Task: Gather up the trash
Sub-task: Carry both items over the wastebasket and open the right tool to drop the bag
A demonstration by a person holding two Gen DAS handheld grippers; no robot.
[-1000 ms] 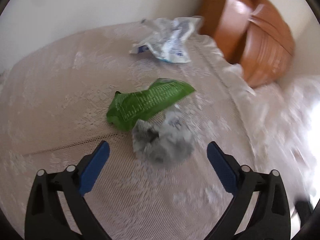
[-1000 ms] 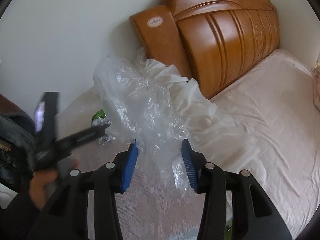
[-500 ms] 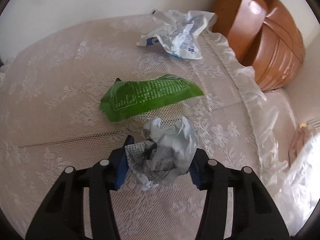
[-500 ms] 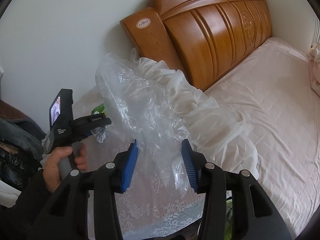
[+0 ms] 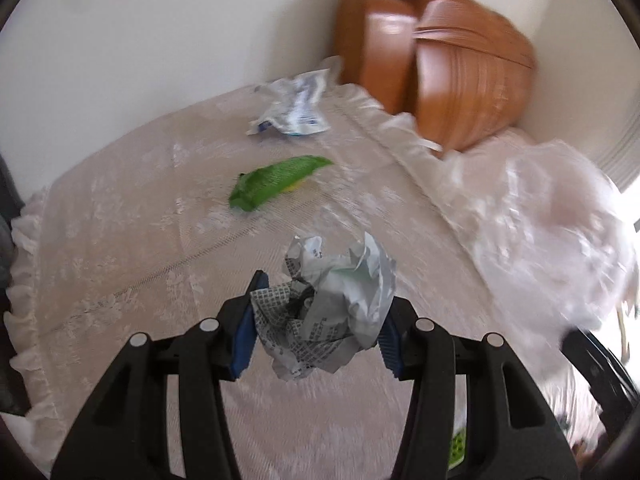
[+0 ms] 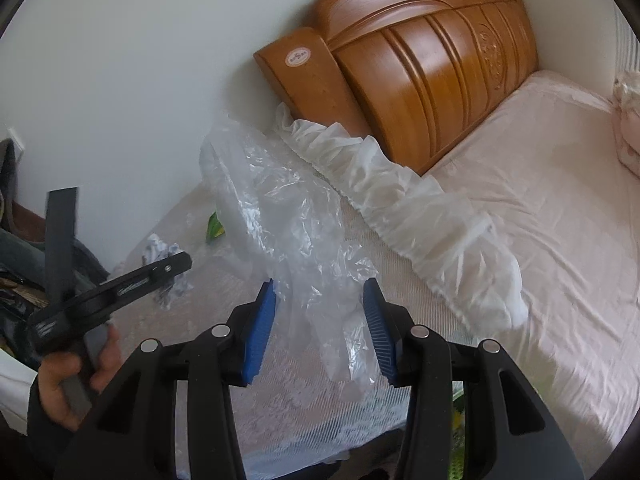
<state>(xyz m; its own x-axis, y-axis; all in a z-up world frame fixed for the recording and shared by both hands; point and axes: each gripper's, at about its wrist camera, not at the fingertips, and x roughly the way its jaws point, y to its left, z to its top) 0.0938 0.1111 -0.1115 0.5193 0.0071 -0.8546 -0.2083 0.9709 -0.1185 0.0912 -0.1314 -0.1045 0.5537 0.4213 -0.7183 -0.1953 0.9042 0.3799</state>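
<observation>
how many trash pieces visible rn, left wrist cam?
3. Crumpled newspaper ball clamped in the left gripper; green wrapper lying mid-cloth on the lace bedspread; white-and-blue wrapper at the far edge near the wall. More may be hidden behind the clear plastic bag.

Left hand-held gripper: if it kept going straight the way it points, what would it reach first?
Probably the green wrapper on the lace cover, with the white-and-blue wrapper beyond. The left hand-held gripper grips crumpled paper, which would arrive first; depth is unclear.
</observation>
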